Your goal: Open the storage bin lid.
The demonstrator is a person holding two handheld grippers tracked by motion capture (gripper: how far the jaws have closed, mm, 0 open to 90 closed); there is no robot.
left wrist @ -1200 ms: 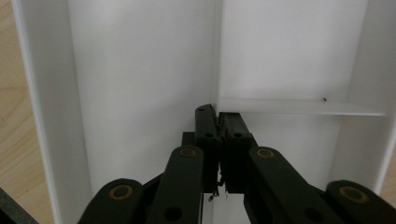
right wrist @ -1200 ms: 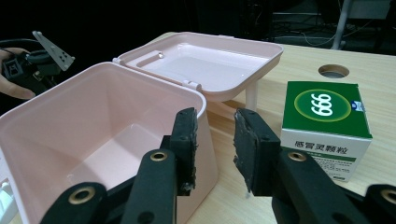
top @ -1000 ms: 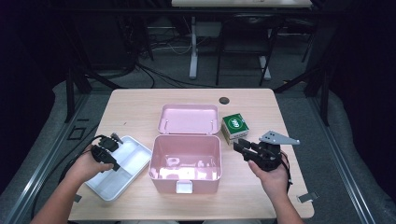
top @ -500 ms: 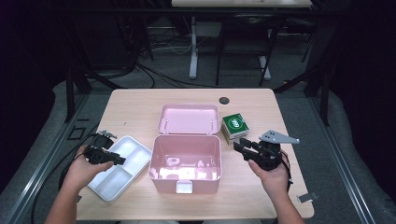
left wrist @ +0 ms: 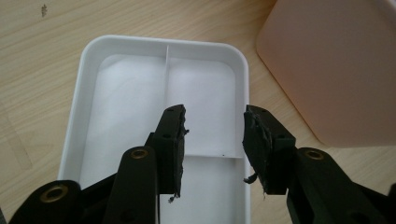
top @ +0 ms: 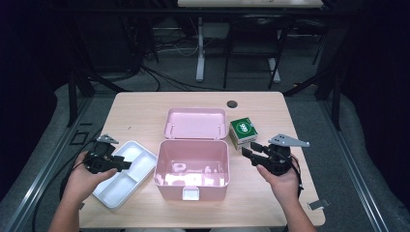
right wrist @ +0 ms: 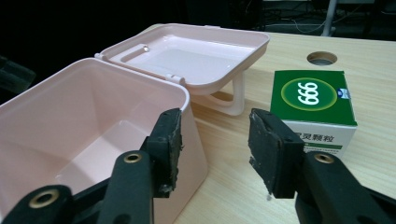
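Your left claw point(top: 124, 165) has just let its jaws spread wide and lifted off the white tray point(top: 141, 153), which now lies free on the table point(top: 145, 108), left of the pink box point(top: 192, 170). Your right claw point(top: 247, 151) has been opening too, empty, near the green carton point(top: 243, 132) — likely next.

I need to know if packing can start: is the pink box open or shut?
Open. The pink box has its lid swung back flat on the table behind it, and its inside looks bare.
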